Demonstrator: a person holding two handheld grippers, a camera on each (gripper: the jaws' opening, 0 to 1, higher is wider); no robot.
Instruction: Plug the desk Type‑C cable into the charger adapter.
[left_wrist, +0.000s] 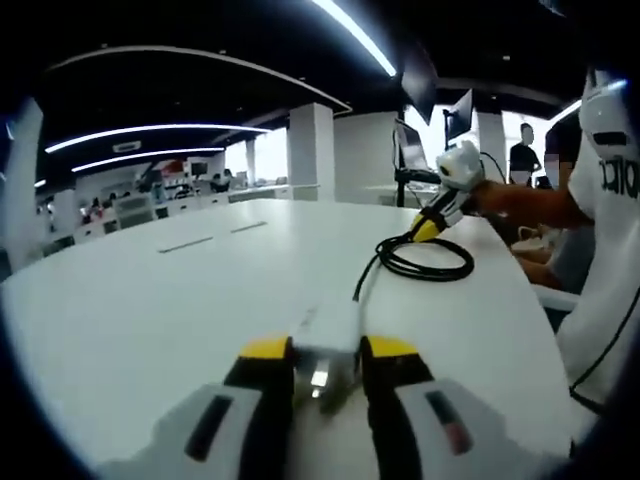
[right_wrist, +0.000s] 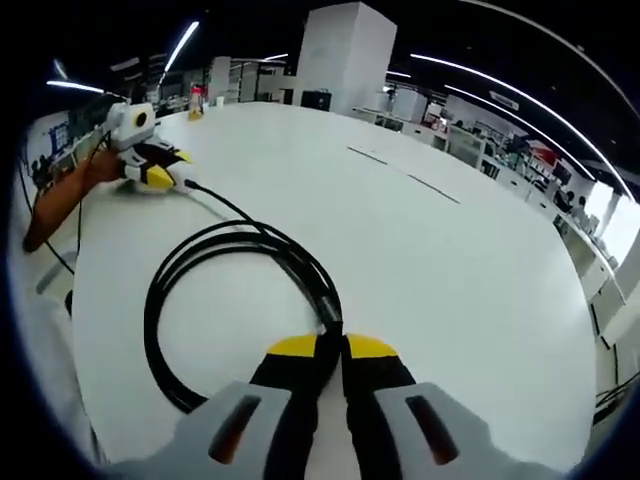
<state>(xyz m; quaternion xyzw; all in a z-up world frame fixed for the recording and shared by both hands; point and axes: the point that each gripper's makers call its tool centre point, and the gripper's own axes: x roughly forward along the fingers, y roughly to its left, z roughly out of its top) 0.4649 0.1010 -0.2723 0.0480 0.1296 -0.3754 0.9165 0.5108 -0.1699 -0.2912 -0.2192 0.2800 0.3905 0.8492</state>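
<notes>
Left tool (left_wrist: 325, 352) pinches the white adapter (left_wrist: 325, 345) just above the white counter (left_wrist: 150, 310), right tool (right_wrist: 332, 350) is pressed together on the black cable (right_wrist: 200, 260) near its plug end, the rest coiled on the counter and trailing to the adapter.

Long ceiling light strips (left_wrist: 352, 35) glow against a dark ceiling, and the white table (right_wrist: 420, 260) reflects them brightly, nearly washed out. Windows (left_wrist: 268, 155) blow out. Fisheye bending curves the edges; distant desks are soft.
</notes>
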